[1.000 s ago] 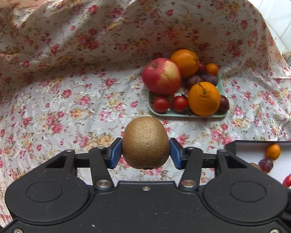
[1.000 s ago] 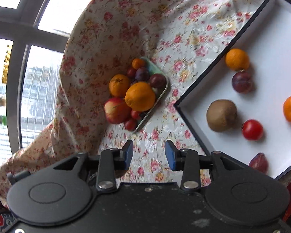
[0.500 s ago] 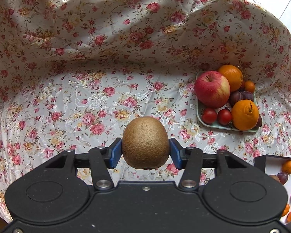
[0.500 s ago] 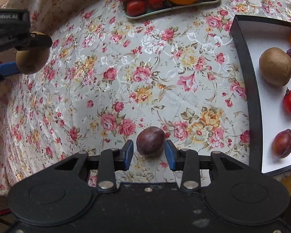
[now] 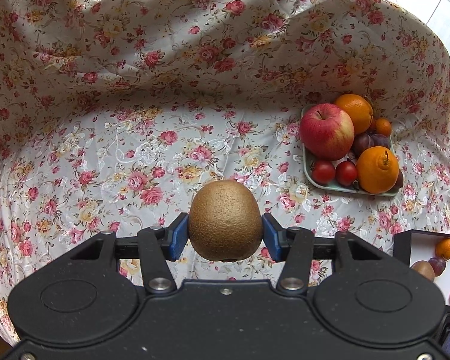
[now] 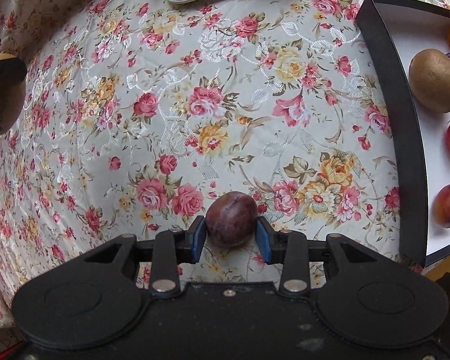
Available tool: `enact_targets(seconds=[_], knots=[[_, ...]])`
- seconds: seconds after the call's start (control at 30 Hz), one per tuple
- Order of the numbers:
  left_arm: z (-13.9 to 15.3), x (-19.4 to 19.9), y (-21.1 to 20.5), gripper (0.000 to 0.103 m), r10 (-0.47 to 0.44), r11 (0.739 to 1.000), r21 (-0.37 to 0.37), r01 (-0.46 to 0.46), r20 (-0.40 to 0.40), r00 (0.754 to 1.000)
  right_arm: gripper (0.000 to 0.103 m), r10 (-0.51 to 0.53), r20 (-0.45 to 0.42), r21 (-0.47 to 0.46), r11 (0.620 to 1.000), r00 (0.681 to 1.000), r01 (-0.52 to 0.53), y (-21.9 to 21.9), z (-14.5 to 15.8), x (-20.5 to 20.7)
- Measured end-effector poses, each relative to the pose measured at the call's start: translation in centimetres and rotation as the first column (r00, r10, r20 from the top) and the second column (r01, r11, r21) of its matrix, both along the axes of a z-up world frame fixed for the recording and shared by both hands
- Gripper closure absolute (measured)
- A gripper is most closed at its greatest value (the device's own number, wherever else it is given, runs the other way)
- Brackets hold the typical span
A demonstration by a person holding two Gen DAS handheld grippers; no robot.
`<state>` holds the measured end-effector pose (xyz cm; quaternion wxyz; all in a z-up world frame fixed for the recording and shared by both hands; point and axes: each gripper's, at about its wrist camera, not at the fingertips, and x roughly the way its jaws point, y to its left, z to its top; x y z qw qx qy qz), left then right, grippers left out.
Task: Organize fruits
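Note:
My left gripper [image 5: 225, 235] is shut on a brown kiwi [image 5: 225, 219] and holds it above the floral cloth. My right gripper [image 6: 231, 235] has a dark plum [image 6: 231, 222] between its blue pads; the left pad touches it, a small gap shows at the right pad. A green plate [image 5: 324, 184] at the right carries an apple [image 5: 327, 132], two oranges, plums and small tomatoes. A black-rimmed white tray [image 6: 405, 126] at the right holds a kiwi [image 6: 435, 85], a tomato, plums and a small orange.
The floral cloth [image 5: 135, 150] covers the table and rises in folds at the back. The left gripper with its kiwi shows at the left edge of the right wrist view [image 6: 3, 93]. The plate's edge is at the top of that view.
The right gripper swung down from a high view to just over the cloth, with a plum now between its pads. The left gripper drifted left with the kiwi; the plate shifted rightward in its view.

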<state>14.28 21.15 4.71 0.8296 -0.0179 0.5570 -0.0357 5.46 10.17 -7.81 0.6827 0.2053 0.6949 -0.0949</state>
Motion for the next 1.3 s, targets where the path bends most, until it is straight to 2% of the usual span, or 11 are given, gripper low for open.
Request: enact_targets(seconds=[0.47,0.67,0.8,0.93,1.1,1.3], knots=[[-0.3,-0.2,-0.8,0.046,-0.033,0.999,0.005,0.033,-0.009,0.999,0.064,-0.111,-0.054,0.054,0.992,0.992,0.114,-2.5,0.4,0.4],[-0.4,-0.2,-0.9,0.046,-0.041,0.999,0.007,0.041,-0.015,0.999,0.064,-0.126,-0.057,0.059,0.99,0.99,0.13,-3.4,0.7,0.5],[-0.5,-0.1,-0.7,0.046,-0.034,0.999,0.006,0.034,-0.025,0.999,0.066,-0.052,0.021,0.021,0.998,0.998,0.052,-2.9,1.4,0.7],[-0.8,0.1,-0.4,0.046,-0.021,1.0,0.004,0.021,-0.039,0.999,0.067,0.016,0.075,-0.059,0.998,0.997,-0.012,-2.1,2.2,1.0],[-0.8,0.1,-0.7,0.046,-0.021,1.0,0.0,0.021,-0.046,0.999,0.067,0.018,0.113,-0.086,0.996,0.993,-0.008,-2.6,3.0,1.2],[-0.5,-0.3,-2.2,0.046,-0.055,0.998,0.002,0.055,-0.049,0.997,0.067,-0.032,0.196,-0.126,0.99,0.98,0.057,-4.8,5.3,1.2]])
